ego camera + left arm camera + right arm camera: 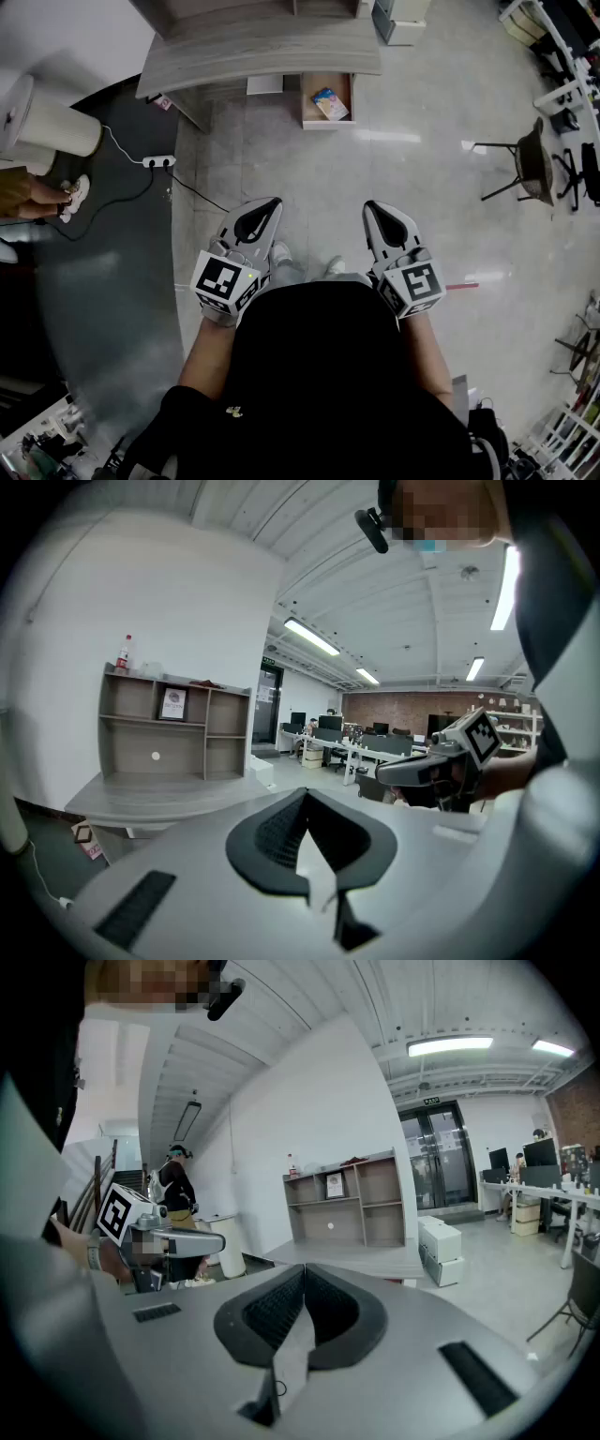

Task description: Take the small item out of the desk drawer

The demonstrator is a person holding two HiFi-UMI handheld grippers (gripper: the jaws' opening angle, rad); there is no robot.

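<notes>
Bare tiled floor [375,169] lies between my left claw [267,203], my right claw [373,207] and the open drawer [328,101], which juts out from under the worktop [253,56] with its top uncovered. A power strip [159,161] and its cable [199,194] lie off to the left near a bystander's shoe [77,192], and a chair [530,164] stands well apart on the right.

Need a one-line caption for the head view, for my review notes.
Standing short of the desk, left gripper and right gripper shut and empty; small item lies in the open drawer.
</notes>
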